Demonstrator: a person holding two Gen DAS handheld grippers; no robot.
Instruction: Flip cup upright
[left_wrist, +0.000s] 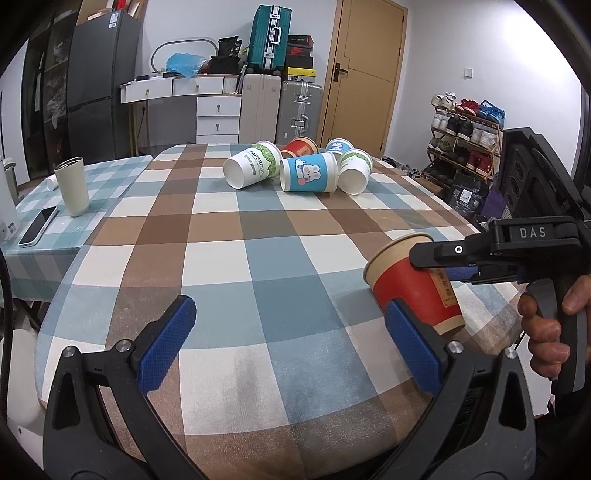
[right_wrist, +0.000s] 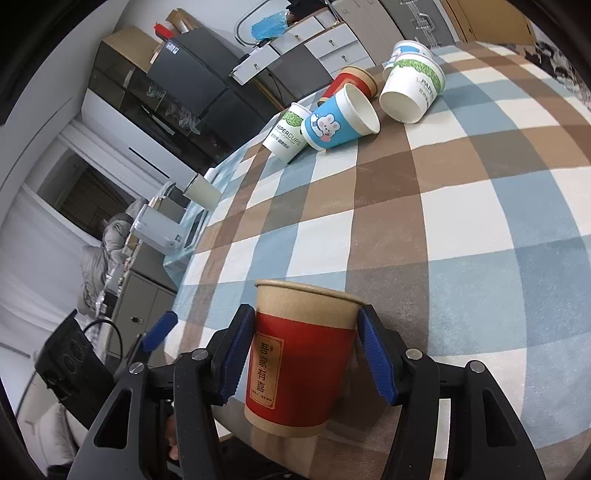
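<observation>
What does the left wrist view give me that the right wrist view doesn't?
Only the left wrist view: the left claw open and holding nothing, the hand on the right claw's handle, the phone, the door and the shoe rack.

Only the right wrist view: both blue pads of the right claw pressed on the red cup, and its printed label head-on.

Both: the red cup held tilted above the checked tablecloth, and the toppled cups at the far end.
</observation>
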